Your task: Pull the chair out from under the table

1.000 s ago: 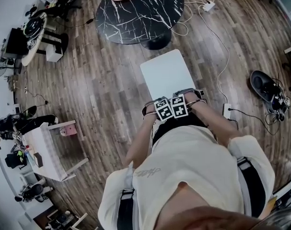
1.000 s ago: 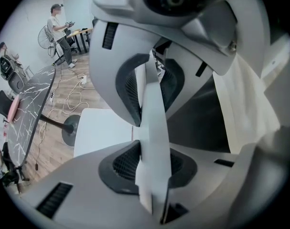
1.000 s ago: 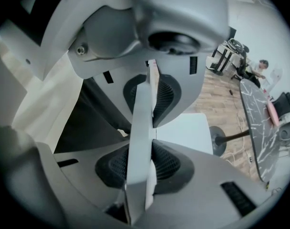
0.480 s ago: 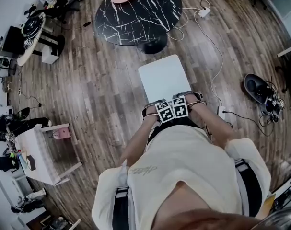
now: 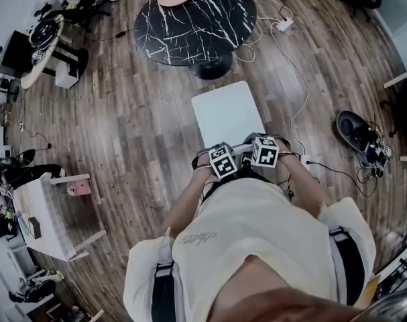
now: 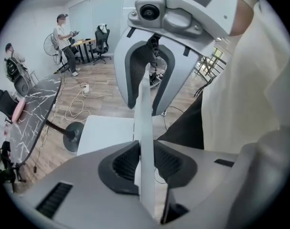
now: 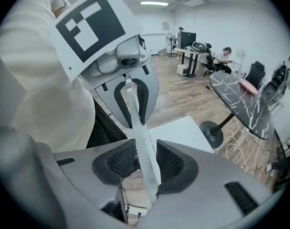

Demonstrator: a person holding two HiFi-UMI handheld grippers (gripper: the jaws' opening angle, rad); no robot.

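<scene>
The chair (image 5: 228, 113) is set on the plank floor (image 5: 129, 133), its flat white seat well clear of the round, black, white-veined bench (image 5: 195, 19) at the far side, so the pull is judged complete. Its thin, smooth white backrest (image 6: 144, 109) is taken edge-on from above, since only that narrow slab offers a grip. The left gripper (image 6: 145, 163) is clamped on it with ribbed dark pads. The right gripper (image 7: 144, 163) has just been opened wide, and the backrest is left loose between its jaws.
</scene>
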